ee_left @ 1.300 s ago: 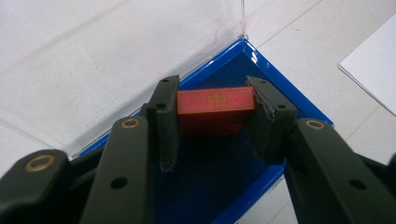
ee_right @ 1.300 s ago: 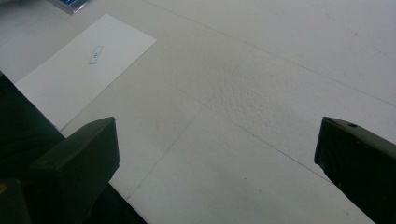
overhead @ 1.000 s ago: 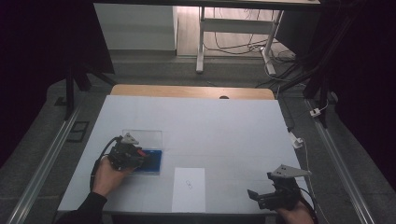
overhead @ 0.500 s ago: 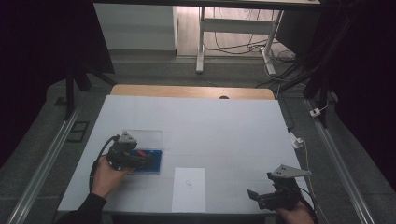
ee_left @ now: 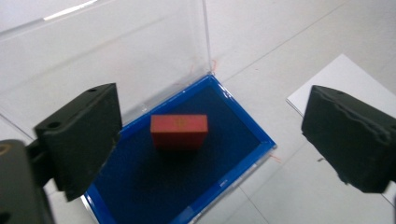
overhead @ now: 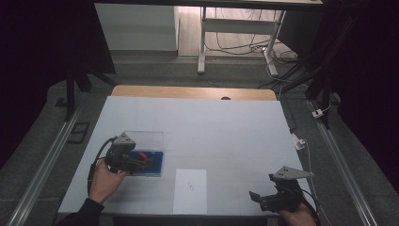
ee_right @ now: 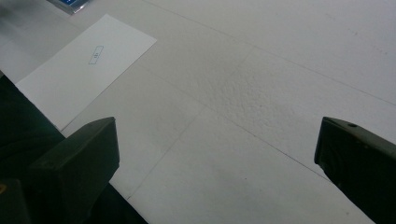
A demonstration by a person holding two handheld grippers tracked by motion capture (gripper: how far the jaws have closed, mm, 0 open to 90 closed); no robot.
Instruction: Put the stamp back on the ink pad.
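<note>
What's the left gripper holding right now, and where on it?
Nothing. The left gripper has just been opening; the red block lies free in the blue tray.

Red block (ee_left: 179, 131); blue-lined clear case (ee_left: 243, 123); white paper (overhead: 190, 190).

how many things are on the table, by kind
Open clear case with blue base: 1
Red block, lying in the case: 1
White paper sheet: 1
Total: 3
</note>
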